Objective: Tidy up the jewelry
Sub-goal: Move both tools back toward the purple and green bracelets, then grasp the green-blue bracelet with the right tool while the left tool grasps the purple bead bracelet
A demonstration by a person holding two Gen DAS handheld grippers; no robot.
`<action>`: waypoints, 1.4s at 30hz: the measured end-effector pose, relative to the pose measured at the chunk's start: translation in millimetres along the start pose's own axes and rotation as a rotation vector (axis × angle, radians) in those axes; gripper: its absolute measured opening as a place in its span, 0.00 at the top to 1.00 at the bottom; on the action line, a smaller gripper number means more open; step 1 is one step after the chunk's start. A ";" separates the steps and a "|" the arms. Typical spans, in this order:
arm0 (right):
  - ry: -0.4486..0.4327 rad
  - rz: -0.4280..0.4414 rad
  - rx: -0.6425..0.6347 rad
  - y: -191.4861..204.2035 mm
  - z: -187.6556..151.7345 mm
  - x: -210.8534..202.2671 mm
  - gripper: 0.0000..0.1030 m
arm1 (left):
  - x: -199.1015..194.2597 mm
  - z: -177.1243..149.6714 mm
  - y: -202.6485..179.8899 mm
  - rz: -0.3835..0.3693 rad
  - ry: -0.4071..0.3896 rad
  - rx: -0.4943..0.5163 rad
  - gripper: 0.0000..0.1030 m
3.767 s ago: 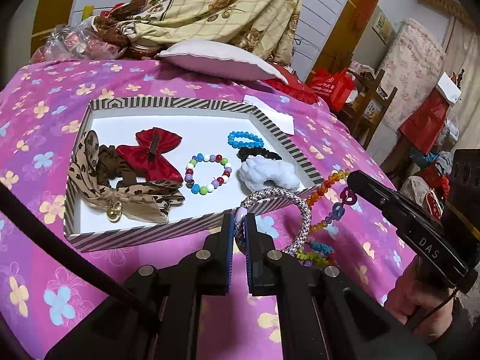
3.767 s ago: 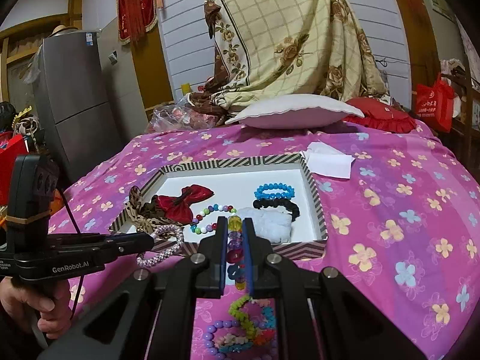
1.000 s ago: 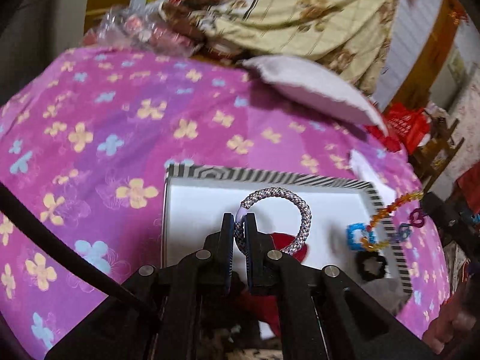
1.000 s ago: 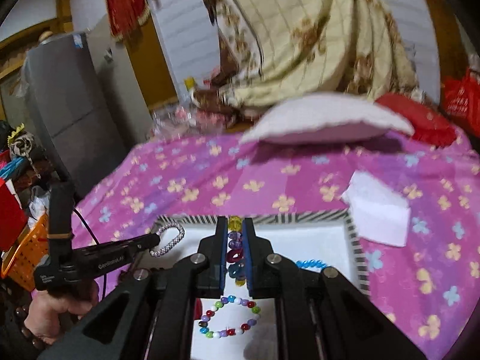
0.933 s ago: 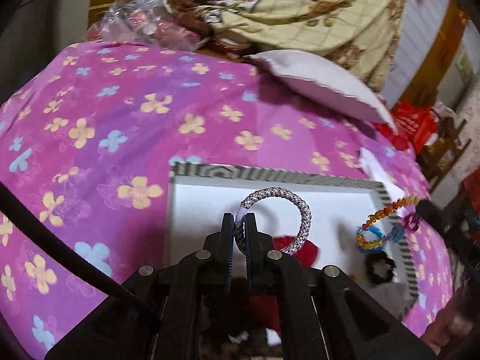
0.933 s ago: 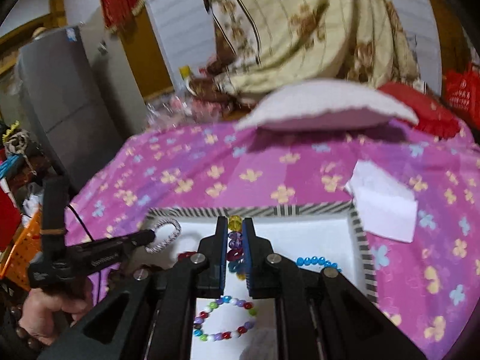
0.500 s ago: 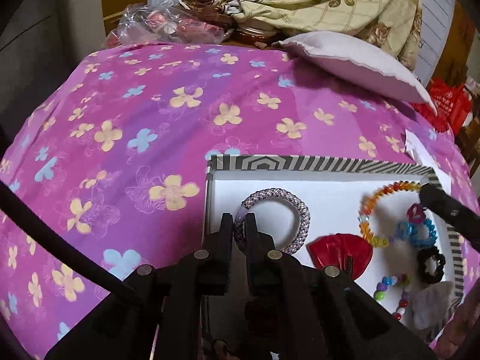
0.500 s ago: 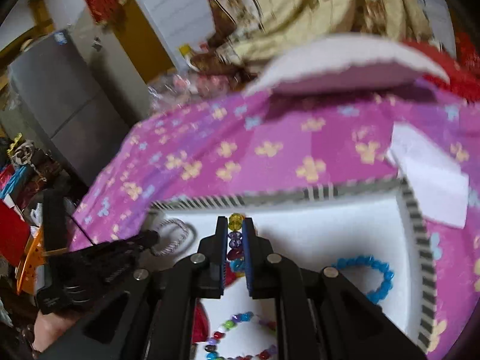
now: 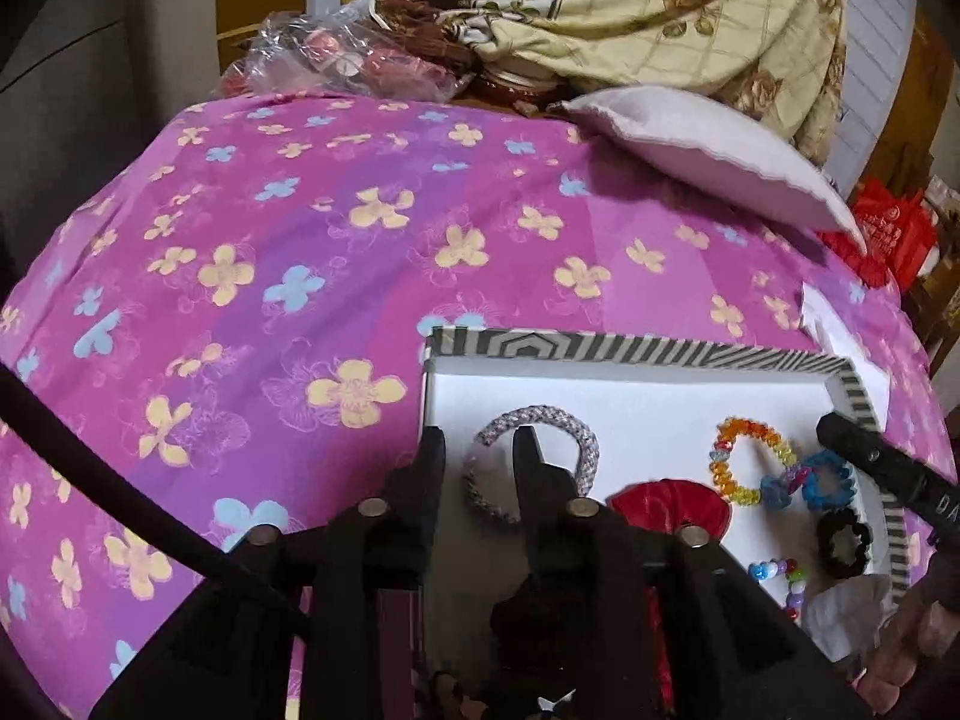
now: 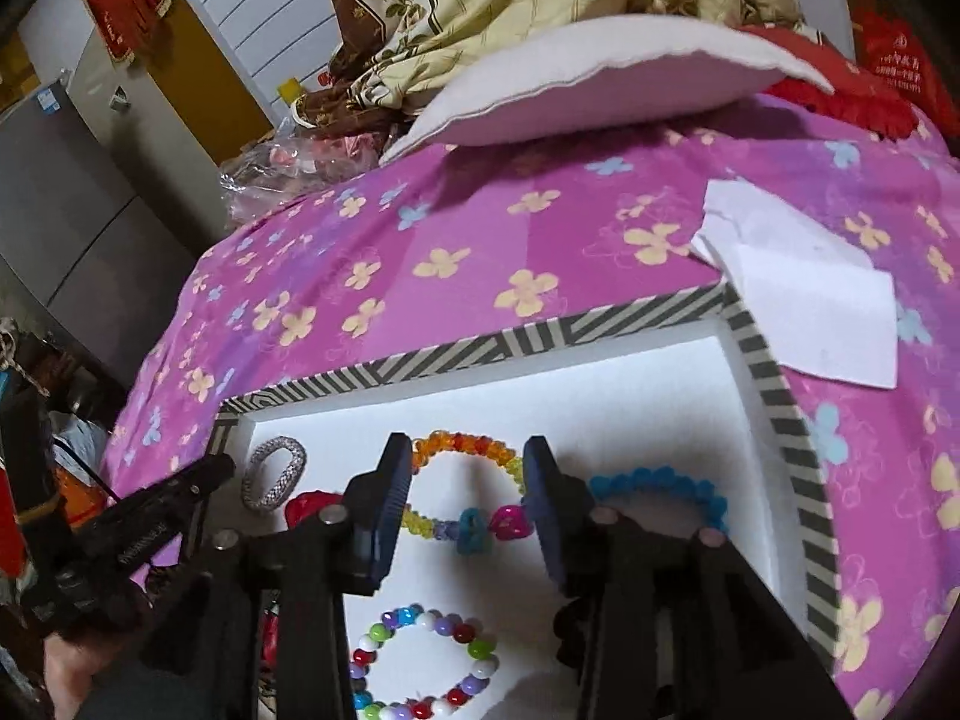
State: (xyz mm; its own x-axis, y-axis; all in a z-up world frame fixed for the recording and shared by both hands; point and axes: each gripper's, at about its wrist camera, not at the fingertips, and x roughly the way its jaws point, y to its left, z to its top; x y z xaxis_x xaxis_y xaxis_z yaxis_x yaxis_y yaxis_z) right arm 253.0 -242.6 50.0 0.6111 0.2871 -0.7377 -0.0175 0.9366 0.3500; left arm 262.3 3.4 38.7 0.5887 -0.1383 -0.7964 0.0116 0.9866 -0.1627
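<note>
**Two bracelets lying in the striped box, both sets of jaws parting**

Left wrist view. The left gripper (image 9: 477, 450) points down into the near-left corner of the striped box (image 9: 630, 347), which sits on a bed covered by a pink flowered bedspread (image 9: 300, 228). Its jaws are opening; they stand partly apart with the silver braided bracelet (image 9: 579, 438) lying on the white box floor between them, one finger resting inside the ring and neither pad pressing on it. To the right lie a red bow (image 9: 672, 501), the rainbow bead bracelet (image 9: 750, 450), a blue bead bracelet (image 9: 831, 477) and a black scrunchie (image 9: 843, 543). The tip of the right gripper (image 9: 840, 429) reaches in over the far-right rim. A white pillow (image 9: 708, 150) and a folded quilt (image 9: 690, 12) lie beyond.

Right wrist view. The right gripper (image 10: 468, 474) points down over the middle of the box (image 10: 480, 348). Its jaws are opening and stand partly apart; the rainbow bead bracelet (image 10: 468, 441) lies flat on the box floor between them, with its right edge just beside one pad and no grip visible. A multicoloured bead bracelet (image 10: 420, 660) lies nearer the camera, the blue bead bracelet (image 10: 660, 480) to the right, and the silver braided bracelet (image 10: 273, 471) to the left, just beside the left gripper (image 10: 210, 474). A white paper (image 10: 810, 288) rests on the bedspread (image 10: 480, 228) outside the box's right corner.
</note>
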 end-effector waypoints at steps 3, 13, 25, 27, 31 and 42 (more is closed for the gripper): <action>-0.023 -0.003 -0.008 0.0 -2.3 -13.2 0.61 | -3.3 -1.1 4.5 -0.023 -0.005 -0.020 0.75; -0.256 -0.084 -0.043 -22.0 -72.8 -137.6 0.58 | -57.3 -40.0 -4.9 -0.130 -0.073 -0.011 0.72; -0.100 -0.141 0.085 -92.7 -197.8 -206.8 0.52 | -124.9 -170.9 -82.0 -0.362 -0.022 0.225 0.66; -0.062 -0.066 0.047 -86.7 -208.9 -201.6 0.52 | -117.4 -186.6 -97.4 -0.361 0.020 0.284 0.66; -0.015 -0.050 -0.121 -59.9 -209.5 -183.4 0.53 | -108.1 -202.0 -118.9 -0.400 0.070 0.358 0.66; 0.014 -0.059 -0.170 -44.7 -206.0 -157.7 0.73 | -98.3 -205.3 -126.3 -0.418 0.092 0.358 0.66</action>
State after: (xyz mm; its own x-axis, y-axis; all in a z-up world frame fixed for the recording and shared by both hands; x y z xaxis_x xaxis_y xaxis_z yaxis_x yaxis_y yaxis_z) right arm -5.5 -288.3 31.7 0.6041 0.2318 -0.7624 -0.1161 0.9721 0.2036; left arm 37.0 -125.3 18.0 0.4018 -0.5157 -0.7567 0.5128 0.8114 -0.2806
